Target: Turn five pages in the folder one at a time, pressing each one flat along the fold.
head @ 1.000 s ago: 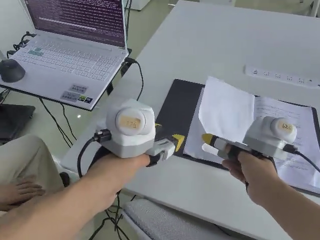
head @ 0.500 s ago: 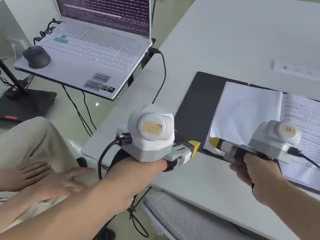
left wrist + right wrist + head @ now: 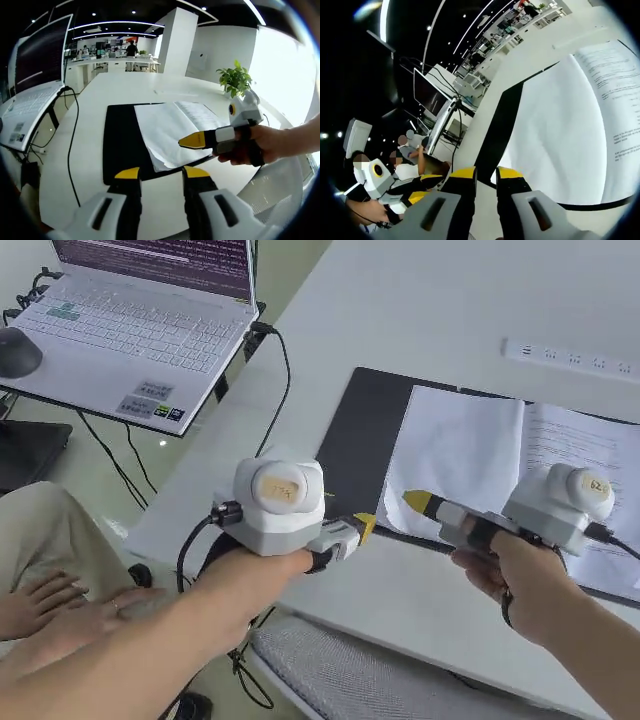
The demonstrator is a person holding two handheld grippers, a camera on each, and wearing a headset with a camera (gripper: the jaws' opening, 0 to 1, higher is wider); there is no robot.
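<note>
On the white worktop (image 3: 420, 310) in the head view, the folder (image 3: 355, 440) lies open toward 2 o'clock, with a blank page (image 3: 460, 455) down flat over its left half and a printed page (image 3: 575, 455) at 3 o'clock of the fold (image 3: 522, 450). A laptop (image 3: 140, 320) sits off at 10 o'clock. The left hand-held gripper (image 3: 362, 528) hovers off the folder's near corner, and the right hand-held gripper (image 3: 418, 502) points at the blank page's near edge; neither touches paper. From the left gripper view, the left hand-held gripper (image 3: 160, 174) has its jaws apart and empty, with the folder (image 3: 120, 145) at 12 o'clock ahead and the right hand-held gripper (image 3: 192, 141) poised over the corner of the blank page (image 3: 165, 130). From the right gripper view, the right hand-held gripper (image 3: 486, 175) shows only a slim gap between its jaws and grips nothing, and the blank page (image 3: 555, 130) spreads out just beyond them toward 1 o'clock. At least one page seems to be turned and lying over. How many of the five are done cannot be read, and this page probably awaits its press along the fold.
</note>
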